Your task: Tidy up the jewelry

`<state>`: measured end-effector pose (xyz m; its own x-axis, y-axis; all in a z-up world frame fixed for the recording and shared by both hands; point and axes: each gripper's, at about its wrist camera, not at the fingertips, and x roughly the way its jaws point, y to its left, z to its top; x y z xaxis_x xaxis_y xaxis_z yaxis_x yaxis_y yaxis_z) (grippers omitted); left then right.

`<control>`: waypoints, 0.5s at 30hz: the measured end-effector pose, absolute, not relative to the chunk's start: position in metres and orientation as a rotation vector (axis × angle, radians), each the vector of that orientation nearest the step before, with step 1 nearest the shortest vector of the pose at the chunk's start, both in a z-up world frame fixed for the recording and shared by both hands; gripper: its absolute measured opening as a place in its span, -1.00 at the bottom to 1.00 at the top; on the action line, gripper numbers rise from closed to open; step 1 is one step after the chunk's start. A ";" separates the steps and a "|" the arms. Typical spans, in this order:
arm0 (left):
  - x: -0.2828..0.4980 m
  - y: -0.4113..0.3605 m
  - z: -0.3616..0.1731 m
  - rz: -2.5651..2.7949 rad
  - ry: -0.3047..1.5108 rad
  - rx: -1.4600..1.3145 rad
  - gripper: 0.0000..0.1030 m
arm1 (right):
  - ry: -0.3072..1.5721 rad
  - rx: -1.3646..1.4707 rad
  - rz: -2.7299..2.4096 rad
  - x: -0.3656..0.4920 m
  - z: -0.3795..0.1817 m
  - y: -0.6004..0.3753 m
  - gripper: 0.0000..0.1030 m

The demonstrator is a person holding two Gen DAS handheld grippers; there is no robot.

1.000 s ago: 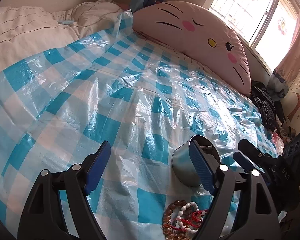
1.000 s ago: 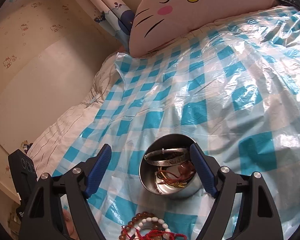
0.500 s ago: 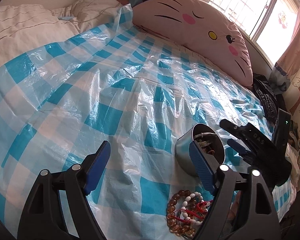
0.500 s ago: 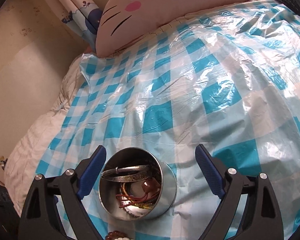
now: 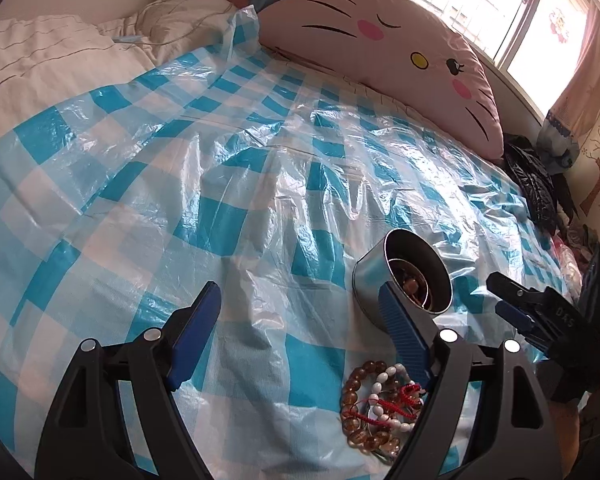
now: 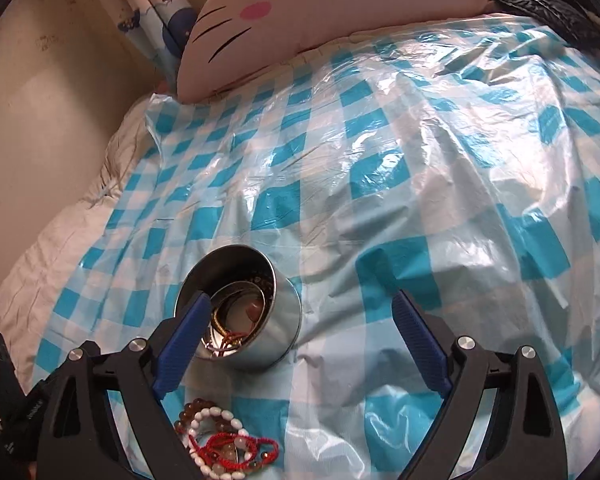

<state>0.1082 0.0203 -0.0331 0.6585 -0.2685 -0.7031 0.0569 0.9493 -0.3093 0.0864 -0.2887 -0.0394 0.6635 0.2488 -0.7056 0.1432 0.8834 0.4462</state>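
A round metal tin [image 5: 400, 276] [image 6: 256, 312] stands on the blue-checked plastic sheet [image 5: 220, 200] and holds a silver bangle and several bracelets. A pile of bead bracelets [image 5: 376, 404] [image 6: 220, 440], amber, white and red cord, lies on the sheet just in front of the tin. My left gripper [image 5: 300, 332] is open and empty, with its right finger in front of the tin. My right gripper [image 6: 300, 340] is open and empty, with its left finger over the tin's mouth. The right gripper also shows in the left wrist view [image 5: 512, 300].
A pink cat-face pillow [image 5: 380, 52] [image 6: 320, 12] lies at the head of the bed. A cream quilt [image 5: 40, 60] lies at the left. Black clothing [image 5: 532, 184] sits at the right edge, below a window.
The right gripper has swung right, so the tin now sits by its left finger instead of between the fingers. The left view has pulled back a little; the tin appears tilted.
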 end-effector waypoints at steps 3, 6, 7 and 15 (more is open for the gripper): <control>0.095 0.013 -0.031 -0.193 0.825 -0.201 0.53 | 0.824 0.502 0.075 0.055 -0.032 -0.289 0.72; 0.081 0.006 -0.028 -0.193 0.811 -0.132 0.59 | 0.809 0.503 0.080 0.028 -0.030 -0.288 0.78; 0.077 0.004 -0.028 -0.195 0.808 -0.115 0.61 | 0.805 0.523 0.079 0.022 -0.030 -0.289 0.80; 0.071 -0.011 -0.029 -0.187 0.806 -0.014 0.67 | 0.825 0.551 0.112 0.025 -0.035 -0.284 0.82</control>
<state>0.0705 -0.0113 -0.0286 0.6768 -0.1714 -0.7160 0.1605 0.9835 -0.0838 0.0250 -0.2842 -0.0345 0.6814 0.3031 -0.6662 0.1147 0.8547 0.5063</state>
